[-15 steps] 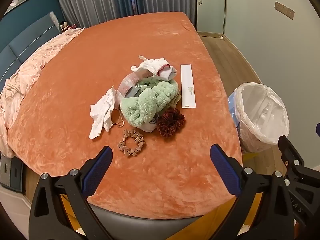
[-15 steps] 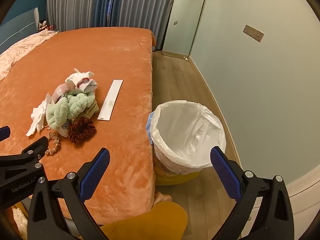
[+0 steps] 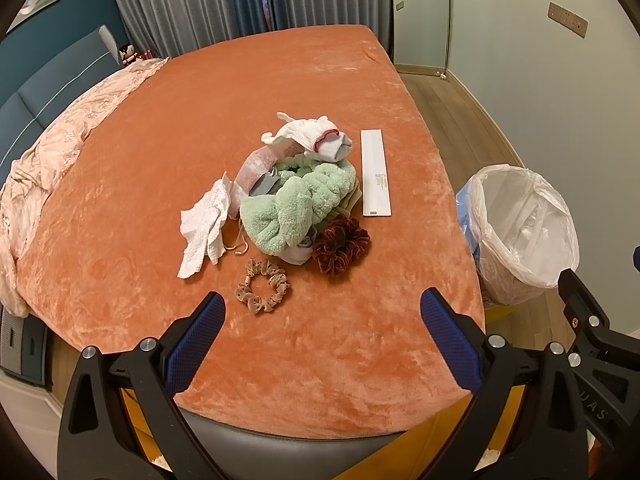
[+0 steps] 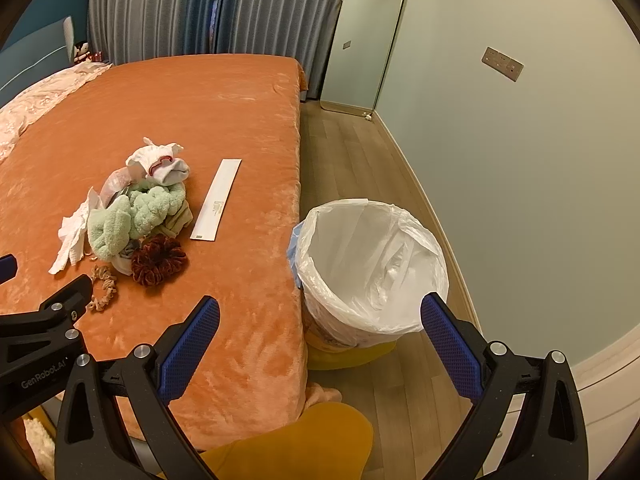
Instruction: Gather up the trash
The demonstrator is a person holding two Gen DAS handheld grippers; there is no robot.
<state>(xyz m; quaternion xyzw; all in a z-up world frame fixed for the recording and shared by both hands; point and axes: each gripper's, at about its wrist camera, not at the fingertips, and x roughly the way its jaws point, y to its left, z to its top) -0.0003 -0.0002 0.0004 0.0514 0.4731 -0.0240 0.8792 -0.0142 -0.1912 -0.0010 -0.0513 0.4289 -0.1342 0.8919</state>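
Both the left gripper [image 3: 322, 322] and right gripper [image 4: 320, 326] are spread wide, nothing held. A crumpled white paper tissue [image 3: 204, 230] lies at 9 o'clock of the clutter; the white-lined round bin [image 4: 370, 266] is stationed beside the orange plush bed [image 4: 224, 120], likely to receive it.

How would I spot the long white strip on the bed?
On the orange plush bedspread, find the heap around the mint-green fluffy headband. Beside it, toward the white-lined trash bin, lies the long flat white paper strip, the only straight-edged, rigid-looking item there.

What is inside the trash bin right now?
The bin shows only its crumpled white liner along the walls; no trash is visible. The very bottom is hidden by the liner's folds and the near rim, so something small there can't be ruled out.
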